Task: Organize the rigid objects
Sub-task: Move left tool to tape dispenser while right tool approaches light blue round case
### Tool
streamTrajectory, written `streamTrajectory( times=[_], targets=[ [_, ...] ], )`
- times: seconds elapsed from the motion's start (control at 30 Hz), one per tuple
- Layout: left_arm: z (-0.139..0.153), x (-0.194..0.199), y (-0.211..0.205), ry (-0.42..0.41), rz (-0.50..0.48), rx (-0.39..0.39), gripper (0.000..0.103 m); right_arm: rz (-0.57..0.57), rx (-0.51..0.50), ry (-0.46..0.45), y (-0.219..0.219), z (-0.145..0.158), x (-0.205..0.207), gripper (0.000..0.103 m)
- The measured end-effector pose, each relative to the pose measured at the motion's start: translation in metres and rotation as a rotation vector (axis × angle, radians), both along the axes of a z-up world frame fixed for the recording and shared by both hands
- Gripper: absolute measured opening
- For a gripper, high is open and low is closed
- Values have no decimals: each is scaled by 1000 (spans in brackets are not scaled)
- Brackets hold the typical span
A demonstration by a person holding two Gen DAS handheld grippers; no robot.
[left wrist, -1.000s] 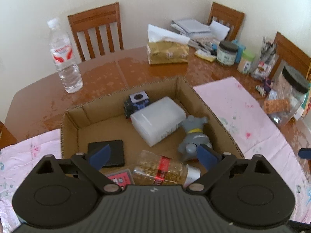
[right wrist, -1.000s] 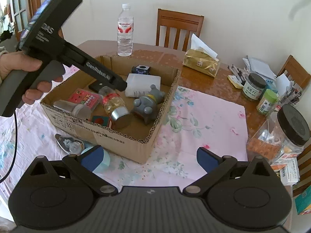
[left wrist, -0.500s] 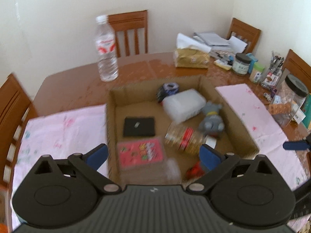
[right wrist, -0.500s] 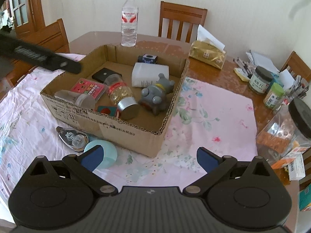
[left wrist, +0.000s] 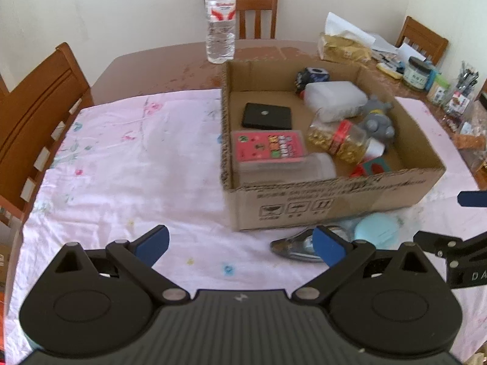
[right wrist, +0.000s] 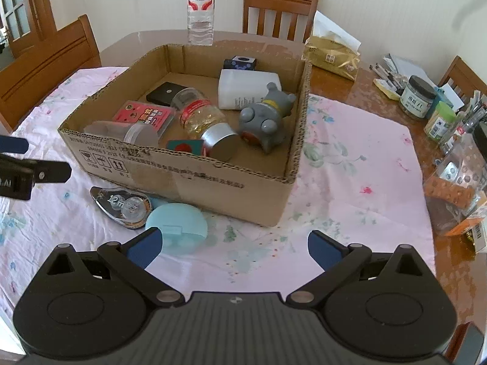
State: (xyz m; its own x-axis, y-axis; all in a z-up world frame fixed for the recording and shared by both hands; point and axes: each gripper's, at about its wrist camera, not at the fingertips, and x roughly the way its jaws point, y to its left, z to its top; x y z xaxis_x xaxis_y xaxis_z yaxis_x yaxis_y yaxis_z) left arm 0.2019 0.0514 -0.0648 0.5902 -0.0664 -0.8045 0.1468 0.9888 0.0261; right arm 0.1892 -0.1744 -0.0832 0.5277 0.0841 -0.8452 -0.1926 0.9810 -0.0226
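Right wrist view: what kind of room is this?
Most likely a home dining room. A wooden table with a floral cloth has matching slat-back chairs around it, and everyday clutter sits on it: a tissue pack, jars and a water bottle.

Tape dispenser (right wrist: 121, 205), teal round case (right wrist: 176, 231) touching, beside carton (right wrist: 213, 179).

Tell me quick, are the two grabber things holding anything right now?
Left hand-held gripper: open, holding nothing, over the pink cloth.
Right hand-held gripper: open, holding nothing, near the light blue round case.
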Motion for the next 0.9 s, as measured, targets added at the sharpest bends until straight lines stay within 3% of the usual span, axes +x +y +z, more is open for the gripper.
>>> streamTrajectory(
  times=[0.3,0.63,0.77,0.9],
  targets=[
    [-5,-3,17,7,-18,24,100,-97,30,11,16,-17,10,103],
    [-15,-3,34,44,-43,44,100,-288,72,6,32,-46,27,103],
    [-18,-2,36,57,-55,47,100,-351,53,-19,38,-53,28,103],
    [-22,-1,35,68,-68,48,100,-343,16,9,43,-57,28,103]
  ],
)
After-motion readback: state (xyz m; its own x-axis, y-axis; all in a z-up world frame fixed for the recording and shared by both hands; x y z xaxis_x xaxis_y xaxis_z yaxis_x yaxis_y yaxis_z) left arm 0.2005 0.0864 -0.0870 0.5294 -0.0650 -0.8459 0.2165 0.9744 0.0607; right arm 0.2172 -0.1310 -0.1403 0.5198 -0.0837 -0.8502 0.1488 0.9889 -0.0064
